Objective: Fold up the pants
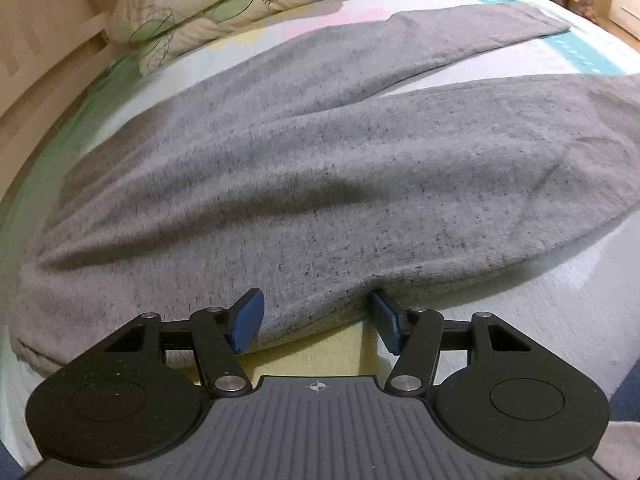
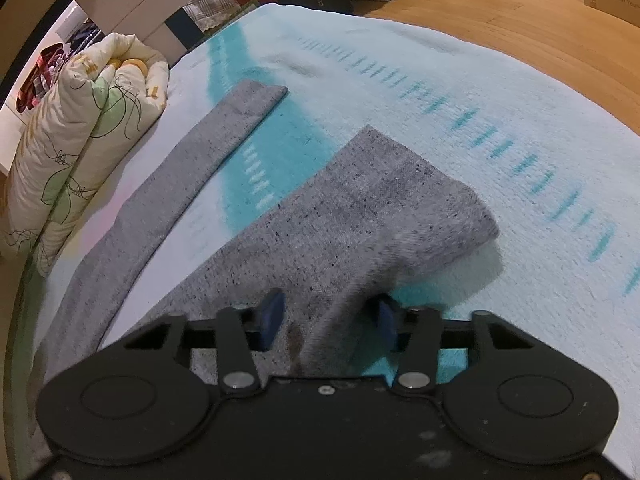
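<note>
Grasping is the step in hand: the grey pants (image 1: 320, 168) lie spread flat on the bed (image 2: 500, 92), both legs running away toward the far end and parted in a V, with a rolled floral quilt (image 2: 76, 140) beside the further leg. The left gripper (image 1: 316, 322) sits at the near edge of the waist end, one blue pad resting on top of the cloth and the other tucked under its hem, so the edge lies between them; the gap is still wide and I cannot tell that the pads are biting yet. The right gripper (image 2: 328, 322) straddles a raised ridge of cloth on the nearer leg, short of its cuff, its pads partly closed around it, though a firm pinch is not certain. Next, I judge, both pairs of pads must close fully on the fabric, then lift together and carry the nearer leg over onto the further one, edges matched.
</note>
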A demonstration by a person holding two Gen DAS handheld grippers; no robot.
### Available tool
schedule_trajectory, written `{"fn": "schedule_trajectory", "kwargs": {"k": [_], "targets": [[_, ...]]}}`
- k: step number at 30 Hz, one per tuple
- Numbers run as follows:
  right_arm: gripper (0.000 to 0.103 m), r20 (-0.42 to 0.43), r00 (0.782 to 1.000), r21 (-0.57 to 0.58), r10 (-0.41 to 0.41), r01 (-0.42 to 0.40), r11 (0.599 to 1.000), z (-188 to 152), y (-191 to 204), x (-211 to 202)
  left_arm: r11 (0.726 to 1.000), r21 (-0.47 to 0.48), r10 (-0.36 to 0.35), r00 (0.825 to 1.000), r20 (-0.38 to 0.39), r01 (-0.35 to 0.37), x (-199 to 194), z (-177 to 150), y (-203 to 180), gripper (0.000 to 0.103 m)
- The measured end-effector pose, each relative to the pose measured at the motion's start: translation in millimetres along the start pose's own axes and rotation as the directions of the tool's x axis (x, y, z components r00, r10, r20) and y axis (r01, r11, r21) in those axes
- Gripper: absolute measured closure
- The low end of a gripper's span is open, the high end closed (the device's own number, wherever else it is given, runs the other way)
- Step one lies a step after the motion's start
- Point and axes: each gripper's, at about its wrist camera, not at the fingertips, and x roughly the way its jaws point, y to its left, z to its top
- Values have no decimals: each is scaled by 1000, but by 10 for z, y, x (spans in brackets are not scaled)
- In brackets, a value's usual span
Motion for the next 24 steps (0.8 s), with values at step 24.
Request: {"fn": "schedule_trajectory", "kwargs": {"k": [24], "targets": [[95, 98, 995, -3, 29, -29, 1000, 440, 480, -429, 993, 122, 1, 1000, 1, -1, 5, -18, -184, 54]]}}
